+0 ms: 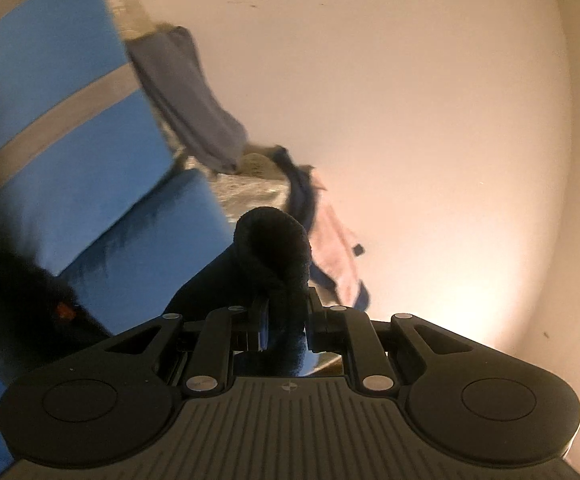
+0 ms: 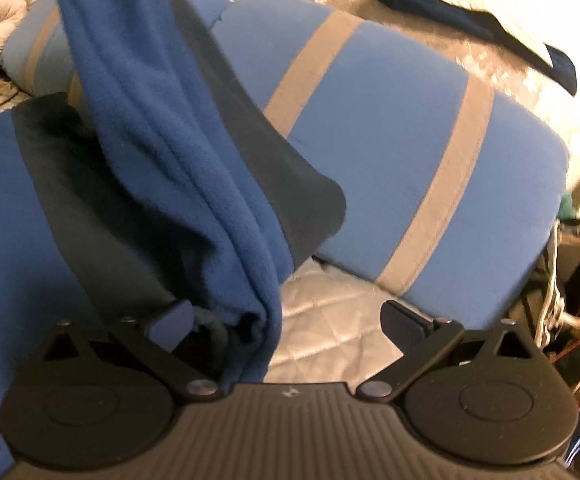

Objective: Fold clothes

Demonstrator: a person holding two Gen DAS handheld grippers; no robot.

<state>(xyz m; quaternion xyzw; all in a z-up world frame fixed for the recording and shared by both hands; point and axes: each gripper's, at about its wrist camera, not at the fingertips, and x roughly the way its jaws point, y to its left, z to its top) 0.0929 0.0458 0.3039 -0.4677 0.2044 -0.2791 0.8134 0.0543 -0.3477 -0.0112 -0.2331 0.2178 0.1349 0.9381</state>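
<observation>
**A:** Your left gripper [image 1: 284,320] is clamped narrow on a dark, fuzzy bunch of the blue fleece garment [image 2: 178,184] — the cloth bulges up out of the jaws as a rounded dark knob. That pinch looks solid to me, so leave it alone.

**B:** And the right gripper [image 2: 286,322]?

**A:** Its jaws stand wide, gripping nothing. The garment's hanging fold drapes down across the inner side of its left finger [image 2: 172,324] and over the gripper body, but the other finger has only the pale quilted cover [image 2: 330,320] behind it. So the garment hangs as a twisted rope, with its dark band showing, just in front of the striped blue-and-grey blanket [image 2: 390,128].

**B:** How should I take the next hold?

**A:** You want a matching corner or hem, not the middle of that rope. Slide the right gripper sideways until the fold sits squarely between both pads, then close on the edge nearest the dark band. I'd judge a grab on the bunched centre would only lock in the twist.

**B:** Anything to watch?

**A:** Keep the hanging cloth off the striped blanket — fleece on fleece probably drags. The loose clothes [image 1: 194,100] beyond that blanket, against the wall [image 1: 410,100], are well clear.
</observation>
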